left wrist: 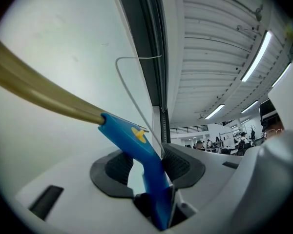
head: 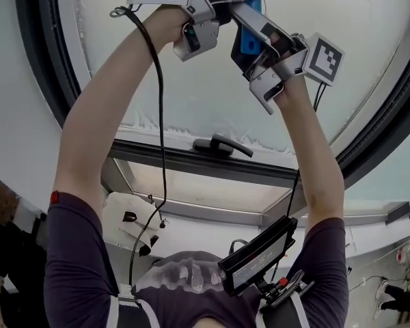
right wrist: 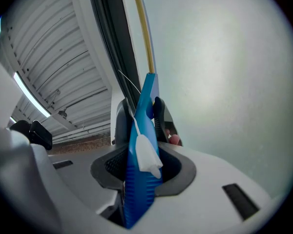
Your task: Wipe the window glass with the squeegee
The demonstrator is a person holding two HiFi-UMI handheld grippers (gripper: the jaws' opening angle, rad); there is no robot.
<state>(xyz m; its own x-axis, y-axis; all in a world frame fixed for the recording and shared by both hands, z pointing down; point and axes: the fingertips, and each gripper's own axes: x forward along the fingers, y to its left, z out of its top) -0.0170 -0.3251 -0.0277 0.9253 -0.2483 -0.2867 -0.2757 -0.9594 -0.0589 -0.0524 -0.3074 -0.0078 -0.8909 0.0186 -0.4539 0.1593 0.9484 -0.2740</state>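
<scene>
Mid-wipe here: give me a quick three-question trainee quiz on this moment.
1. True or false: the right gripper is clamped on the squeegee.
2. The window handle in the head view is: A) white B) black C) yellow.
3. What stands between the left gripper's jaws?
Key: 1 true; 2 B; 3 the squeegee's blue handle.

Head view from below, facing up past raised arms (head: 102, 128) at the glass (head: 191, 80); gripper views close along their jaws from opposite sides, sharing squeegee (left wrist: 149, 165) and glass.
</scene>
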